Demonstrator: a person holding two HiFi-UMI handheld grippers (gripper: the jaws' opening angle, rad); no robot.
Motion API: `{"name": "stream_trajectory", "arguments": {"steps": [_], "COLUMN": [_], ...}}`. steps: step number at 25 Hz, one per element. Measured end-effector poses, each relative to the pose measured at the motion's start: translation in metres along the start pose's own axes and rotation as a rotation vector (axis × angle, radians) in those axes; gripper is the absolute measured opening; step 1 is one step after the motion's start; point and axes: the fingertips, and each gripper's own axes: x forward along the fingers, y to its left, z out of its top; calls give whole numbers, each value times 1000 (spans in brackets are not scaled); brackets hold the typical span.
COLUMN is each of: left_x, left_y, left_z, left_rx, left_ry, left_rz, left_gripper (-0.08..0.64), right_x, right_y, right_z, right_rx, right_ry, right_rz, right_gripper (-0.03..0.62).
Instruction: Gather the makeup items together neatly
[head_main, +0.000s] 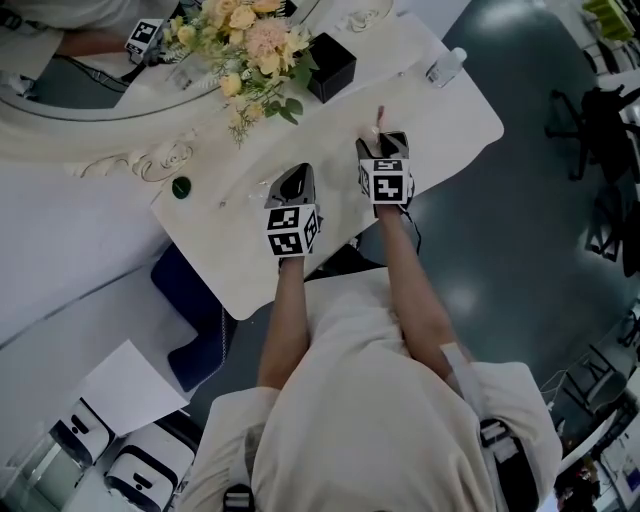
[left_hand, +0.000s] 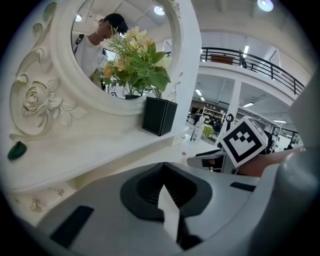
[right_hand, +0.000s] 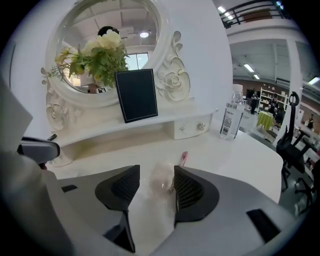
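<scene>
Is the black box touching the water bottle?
Apart. The right gripper view shows the black box on the raised shelf and the water bottle on the tabletop, with a small drawer between them.

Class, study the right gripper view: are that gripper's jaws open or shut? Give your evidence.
Open. On the right gripper the dark pads stand apart, a small translucent item on the table between them.

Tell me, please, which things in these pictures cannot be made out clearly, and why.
- Right gripper view: the pale clear thing between the open jaws of the right gripper is blurred; its kind is unclear.
- Left gripper view: the green item sits near the edge, too small to identify.
- Left gripper view: the tiny pale bits low on the left are too small to name.
- Right gripper view: the label on the water bottle is too small to read.
</scene>
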Motion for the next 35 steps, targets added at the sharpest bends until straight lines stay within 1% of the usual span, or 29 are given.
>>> {"name": "stream_trajectory", "arguments": {"steps": [2, 6, 9, 11, 14, 16, 20, 26, 35], "left_x": [-1, -7, -14, -17, -23, -29, -40, -57, -79], "left_y": [7, 17, 25, 27, 28, 31, 32, 35, 38], "left_z": [0, -4, -6, -10, -15, -16, -18, -28, -52], "left_rx": [-9, -23, -27, -33, -44, -51, -57, -74, -88], "left_ry": [1, 4, 1, 0, 0, -4, -16, -24, -10], "left_rz": [19, 54, 76, 86, 99, 111, 125, 146, 173], "left_gripper": [12, 13, 12, 14, 12, 12, 13, 12, 12], "right_x": [8, 22, 27, 30, 29, 26, 15, -5, -24], "right_y": [-2, -6, -2, -1, -2, -1, 9, 49, 132], "right_z": [-2, -6, -7, -9, -14, -13, -7, -6, -39], "right_rx": [-21, -61, -63, -82, -84, -72, -76, -115, -190], "right_ry": [23, 68, 63, 64, 80, 75, 50, 19, 62], "right_rz": [-8, -22, -20, -9, -2, 6, 25, 86, 235], "right_gripper": [258, 258, 235, 218, 159, 137, 130, 132, 135]}}
